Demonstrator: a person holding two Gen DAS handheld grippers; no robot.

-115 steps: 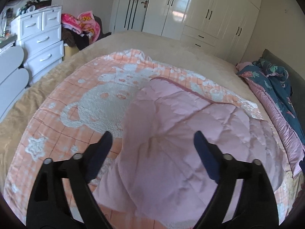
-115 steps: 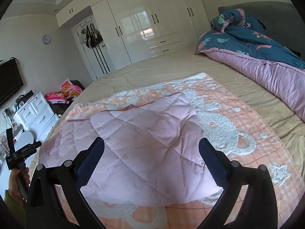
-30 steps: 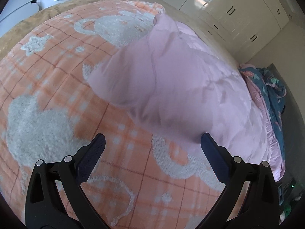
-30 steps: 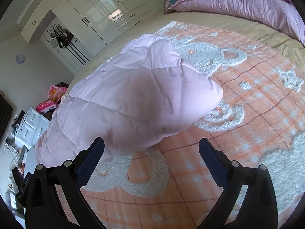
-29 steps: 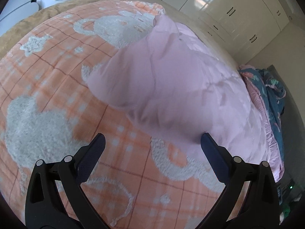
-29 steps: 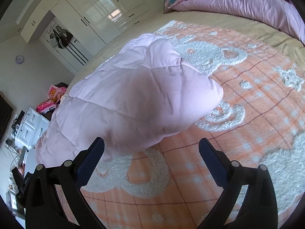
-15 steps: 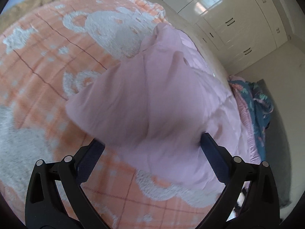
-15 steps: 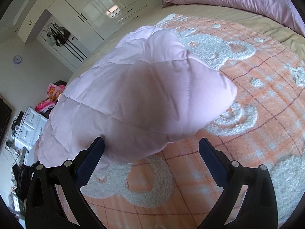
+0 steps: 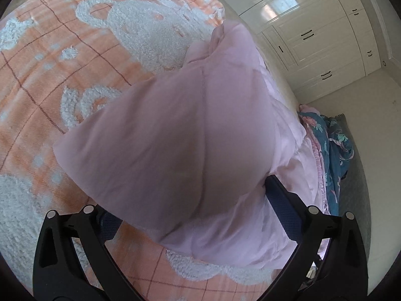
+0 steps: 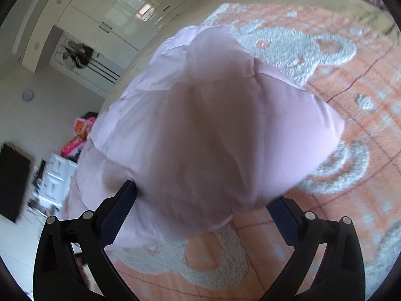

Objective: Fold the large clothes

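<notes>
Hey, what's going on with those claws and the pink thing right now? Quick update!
Both claws open, left claw and right claw each straddling a corner of the pink quilted garment. Garment bunched on the orange blanket. Nothing in the way.

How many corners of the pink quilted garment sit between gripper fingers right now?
2. One corner of the pink quilted garment fills the open left gripper; the other fills the open right gripper. Further corners may be hidden behind the fabric.
</notes>
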